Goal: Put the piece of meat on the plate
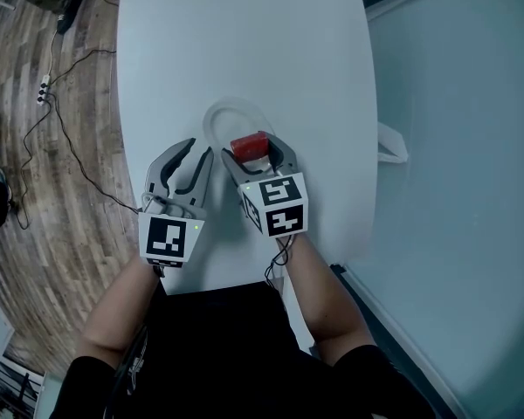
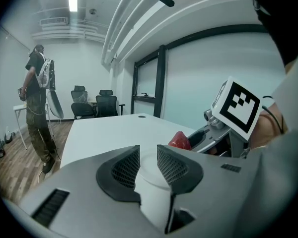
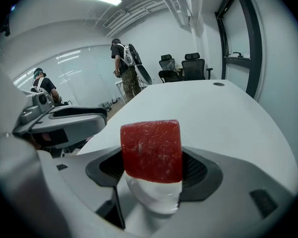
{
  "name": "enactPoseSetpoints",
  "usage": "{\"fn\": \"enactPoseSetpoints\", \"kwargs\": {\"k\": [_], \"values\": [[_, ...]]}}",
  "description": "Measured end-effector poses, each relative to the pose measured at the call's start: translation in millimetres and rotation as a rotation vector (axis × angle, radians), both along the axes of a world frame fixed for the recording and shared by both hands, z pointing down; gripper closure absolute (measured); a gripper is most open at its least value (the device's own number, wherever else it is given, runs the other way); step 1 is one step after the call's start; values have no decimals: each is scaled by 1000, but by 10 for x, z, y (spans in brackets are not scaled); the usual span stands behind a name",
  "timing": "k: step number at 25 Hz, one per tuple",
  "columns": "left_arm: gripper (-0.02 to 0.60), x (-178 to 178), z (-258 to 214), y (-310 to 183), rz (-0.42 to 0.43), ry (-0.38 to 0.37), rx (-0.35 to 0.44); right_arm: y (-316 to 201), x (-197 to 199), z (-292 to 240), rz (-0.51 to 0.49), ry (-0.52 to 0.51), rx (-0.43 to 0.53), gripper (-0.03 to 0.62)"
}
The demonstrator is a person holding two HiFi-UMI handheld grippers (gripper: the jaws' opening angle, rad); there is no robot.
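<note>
Nearest, right gripper [image 3: 151, 165] shut tight on the piece of meat [image 3: 151, 150], a red block held upright between the pads. Beyond, white table [image 1: 244, 42]. Then pale plate [image 1: 220, 112], directly below and just ahead of that gripper; height above it hard to judge. Left gripper [image 1: 201, 149] just beside, jaws slightly parted, empty. Meat-over-plate seen only from the head view; grip only from the right gripper view.

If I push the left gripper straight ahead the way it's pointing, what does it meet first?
Most likely the plate, whose near rim shows straight ahead between the open fingers of the left gripper. The meat is off to the right. Depth is unclear.
</note>
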State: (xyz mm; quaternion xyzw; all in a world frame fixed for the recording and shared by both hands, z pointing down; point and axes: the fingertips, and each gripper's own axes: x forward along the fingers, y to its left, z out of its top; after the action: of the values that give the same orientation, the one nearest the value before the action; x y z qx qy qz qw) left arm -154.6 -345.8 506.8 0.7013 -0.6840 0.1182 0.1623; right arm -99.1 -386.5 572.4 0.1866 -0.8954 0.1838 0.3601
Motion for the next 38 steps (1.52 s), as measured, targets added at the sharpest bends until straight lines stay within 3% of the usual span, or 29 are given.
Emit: {"fn": "enactPoseSetpoints", "kwargs": {"k": [13,26,38], "values": [[471,-8,115,22,-10,25,-15,15,38,206,-46,149,8,281],[471,-3,203,18,-18,26,-22,52,73,336,-79,246,-68,281],[471,-3,238,19,-13,35,-28,36,24,322,-68,235,-72,279]]}}
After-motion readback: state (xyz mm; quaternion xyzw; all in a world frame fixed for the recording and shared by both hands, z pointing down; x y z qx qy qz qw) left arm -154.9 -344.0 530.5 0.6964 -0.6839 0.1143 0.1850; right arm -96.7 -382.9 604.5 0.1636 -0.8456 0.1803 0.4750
